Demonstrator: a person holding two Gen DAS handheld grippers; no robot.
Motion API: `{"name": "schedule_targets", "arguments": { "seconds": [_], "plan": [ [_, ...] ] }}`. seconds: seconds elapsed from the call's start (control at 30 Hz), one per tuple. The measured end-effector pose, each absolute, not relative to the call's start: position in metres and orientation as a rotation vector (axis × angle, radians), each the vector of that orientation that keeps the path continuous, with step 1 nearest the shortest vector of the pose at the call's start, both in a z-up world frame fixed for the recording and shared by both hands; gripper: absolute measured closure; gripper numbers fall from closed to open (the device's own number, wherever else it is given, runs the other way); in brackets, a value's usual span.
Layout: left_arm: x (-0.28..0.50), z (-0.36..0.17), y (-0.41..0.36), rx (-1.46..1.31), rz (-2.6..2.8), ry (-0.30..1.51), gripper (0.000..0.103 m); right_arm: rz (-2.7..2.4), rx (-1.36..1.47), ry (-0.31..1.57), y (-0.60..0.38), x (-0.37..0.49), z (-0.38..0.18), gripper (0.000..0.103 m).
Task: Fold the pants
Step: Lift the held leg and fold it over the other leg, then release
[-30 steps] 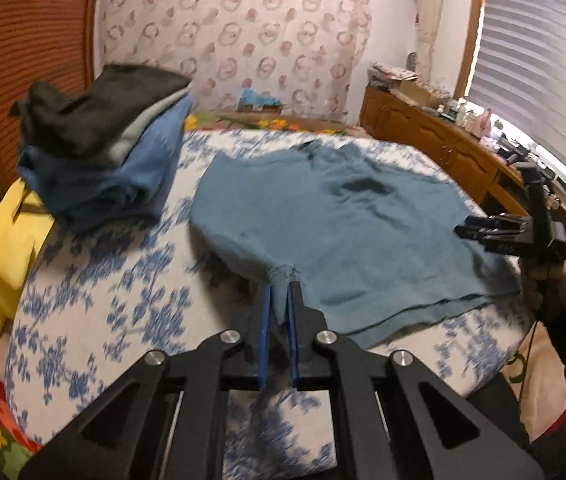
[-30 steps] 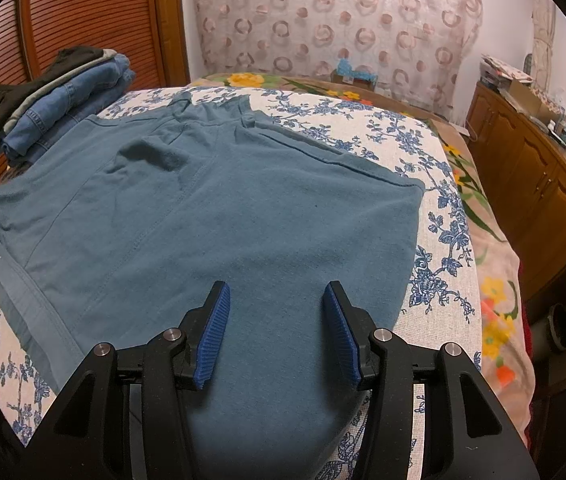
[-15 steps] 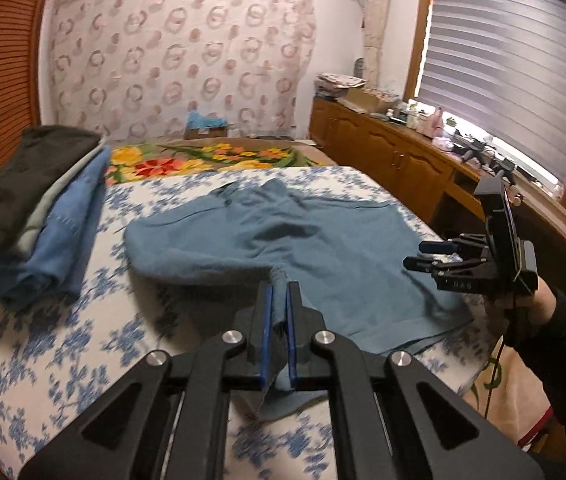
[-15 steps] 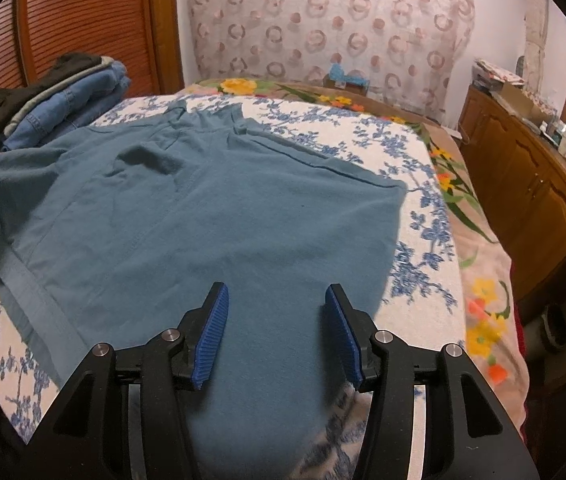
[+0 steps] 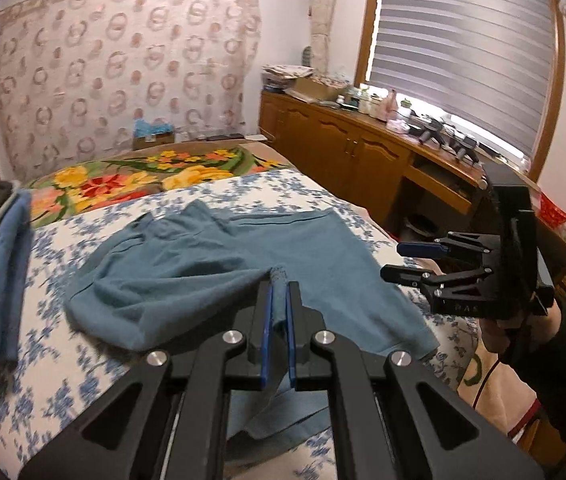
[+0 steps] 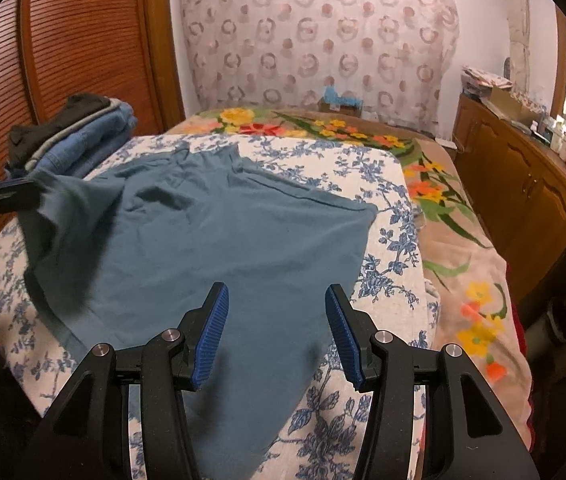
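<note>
One pair of teal knit cotton pants (image 6: 219, 240) on floral bed (image 6: 383, 208) | left gripper (image 5: 279, 292) fingers clamped on lifted hem corner, to fold over | right gripper (image 6: 275, 332) fingers apart above cloth, empty, waiting.

Left hand-held gripper (image 5: 277, 304) has dragged the pants (image 5: 211, 276) corner rightward.

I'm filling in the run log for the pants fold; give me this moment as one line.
left gripper: shut on pants edge, lifted off bed | right gripper: open, empty, above pants | fold: unfinished
</note>
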State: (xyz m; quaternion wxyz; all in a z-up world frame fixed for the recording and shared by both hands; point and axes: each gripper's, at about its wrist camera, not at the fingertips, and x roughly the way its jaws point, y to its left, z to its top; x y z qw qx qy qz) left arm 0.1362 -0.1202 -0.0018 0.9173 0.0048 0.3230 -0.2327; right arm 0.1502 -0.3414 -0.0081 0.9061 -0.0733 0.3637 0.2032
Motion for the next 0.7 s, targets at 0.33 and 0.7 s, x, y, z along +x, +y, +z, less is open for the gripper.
{"name": "schedule_targets", "arguments": {
  "seconds": [0.33,0.7],
  "plan": [
    [0.139,0.001,-0.166,0.088,-0.513,0.669,0.098,0.395,-0.146,0.736,-0.354,0.123,0.003,0.052],
    [0.119,-0.011,-0.124,0.065,-0.449,0.685,0.055,0.384,-0.115,0.72,-0.352,0.109,0.007,0.052]
  ]
}}
